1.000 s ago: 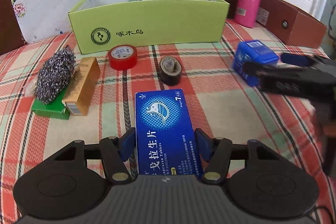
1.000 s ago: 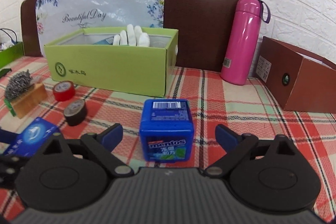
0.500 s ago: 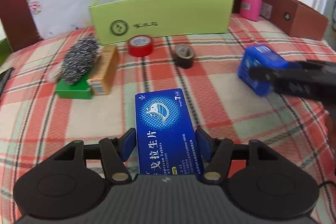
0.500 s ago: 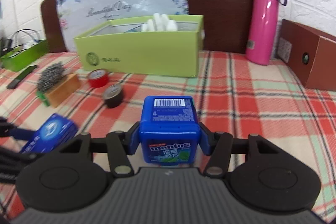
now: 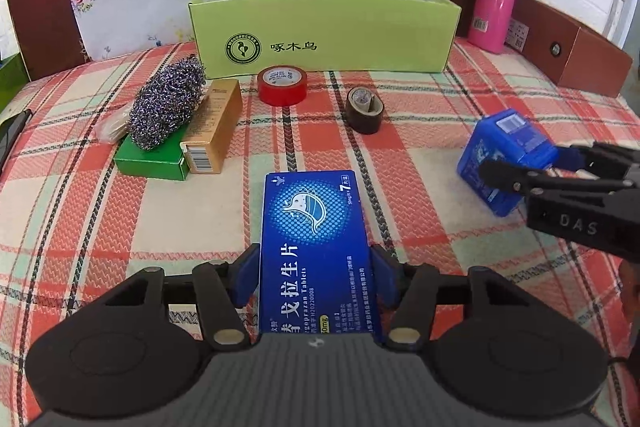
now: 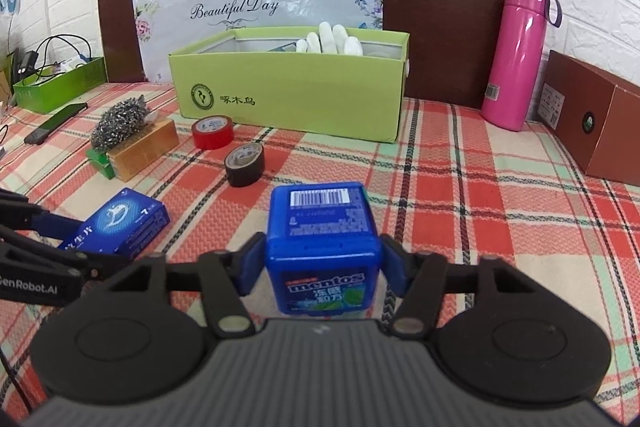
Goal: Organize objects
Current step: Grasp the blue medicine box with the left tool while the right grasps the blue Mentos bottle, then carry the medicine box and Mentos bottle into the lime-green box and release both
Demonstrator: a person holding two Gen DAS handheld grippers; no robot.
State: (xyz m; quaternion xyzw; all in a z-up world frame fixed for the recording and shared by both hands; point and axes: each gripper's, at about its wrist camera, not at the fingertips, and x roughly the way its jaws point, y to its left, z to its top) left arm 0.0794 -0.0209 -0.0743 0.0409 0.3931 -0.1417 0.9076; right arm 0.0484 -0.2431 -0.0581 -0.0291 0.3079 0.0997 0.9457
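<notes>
Right now I've got both tongs clamped. Left gripper [image 5: 316, 279] has just been closing in; its pads press the long sides of the blue tablet box [image 5: 316, 247], bottom centre of the left wrist view, far end sticking out toward the middle of the frame. Right gripper [image 6: 322, 267] has just been closing too, and its pads sit on both flanks of the blue Mentos tub [image 6: 322, 239], bottom centre of the right wrist view, barcode face up.

Handling, as I judge it: tablet box is thin card, light, prob. crushable, so squeeze on the long edges near the middle, w/ gentle force; gripped at its near end it may droop or pivot. Mentos tub is stiff plastic, smooth sides, contents may rattle; could slip if the pads ride low, so hold mid-height on flat faces.

Likely drop spot is the green carton [image 6: 288, 95], upper centre, open top, white gloves [image 6: 330, 39] poking out at its back. Red tape roll [image 6: 213, 131] and dark tape roll [image 6: 244, 169] lie on the plaid cloth [image 6: 480, 195] between me and it; I'd go over them.
</notes>
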